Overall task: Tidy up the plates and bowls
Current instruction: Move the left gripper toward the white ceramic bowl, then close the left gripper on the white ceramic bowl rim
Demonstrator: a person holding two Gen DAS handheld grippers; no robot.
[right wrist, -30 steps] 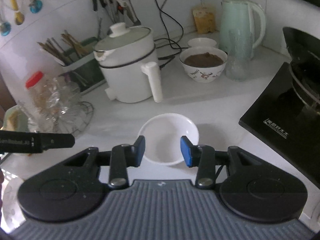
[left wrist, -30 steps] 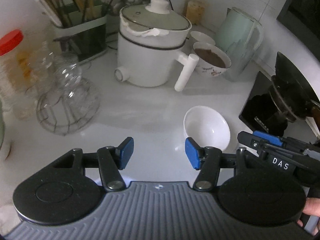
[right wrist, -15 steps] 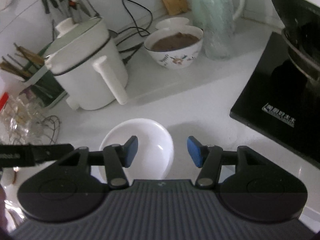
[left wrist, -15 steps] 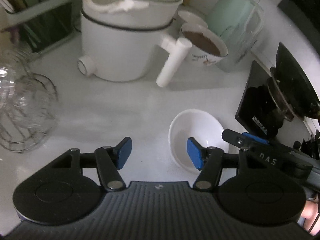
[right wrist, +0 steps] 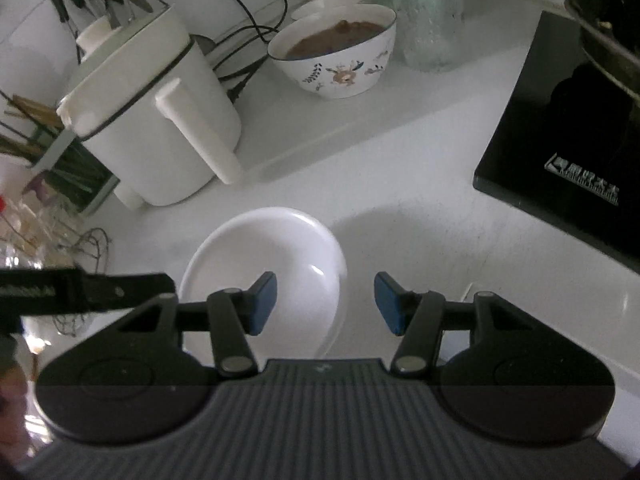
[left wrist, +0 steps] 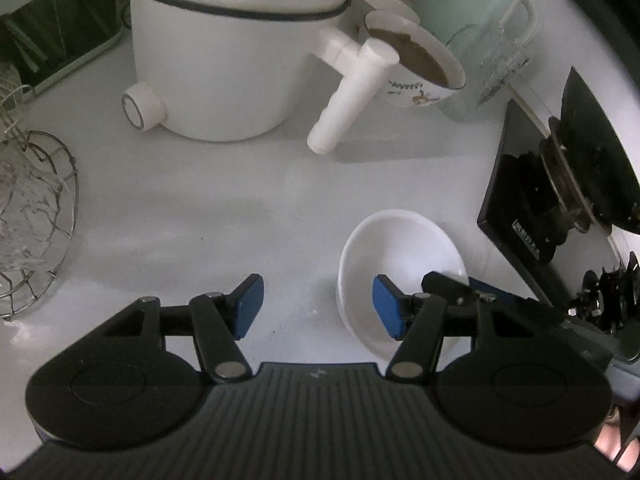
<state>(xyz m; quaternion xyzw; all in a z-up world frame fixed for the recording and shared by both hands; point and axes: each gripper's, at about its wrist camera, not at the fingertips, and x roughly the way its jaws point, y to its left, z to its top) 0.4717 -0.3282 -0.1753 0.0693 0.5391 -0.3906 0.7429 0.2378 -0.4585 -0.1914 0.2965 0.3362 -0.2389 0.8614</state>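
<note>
An empty white bowl (left wrist: pixel 396 248) sits on the white counter; it also shows in the right wrist view (right wrist: pixel 272 248). My left gripper (left wrist: pixel 318 306) is open, its right finger over the bowl's left rim. My right gripper (right wrist: pixel 324 302) is open, straddling the bowl's right rim with its left finger over the inside. A patterned bowl (right wrist: pixel 336 60) with brown contents stands at the back, with a small white bowl (right wrist: pixel 328 2) behind it.
A white electric pot (left wrist: pixel 224 52) with a long handle stands behind. A black induction hob (right wrist: pixel 560 128) with a wok lies right. A green kettle (left wrist: pixel 468 4), a glass (right wrist: pixel 424 12), a wire basket (left wrist: pixel 28 220) and a chopstick holder (right wrist: pixel 48 152) crowd the counter.
Both grippers have moved forward and down toward the white bowl. The right gripper shifted right, from centred on the bowl to straddling its right rim. Both stay open.
</note>
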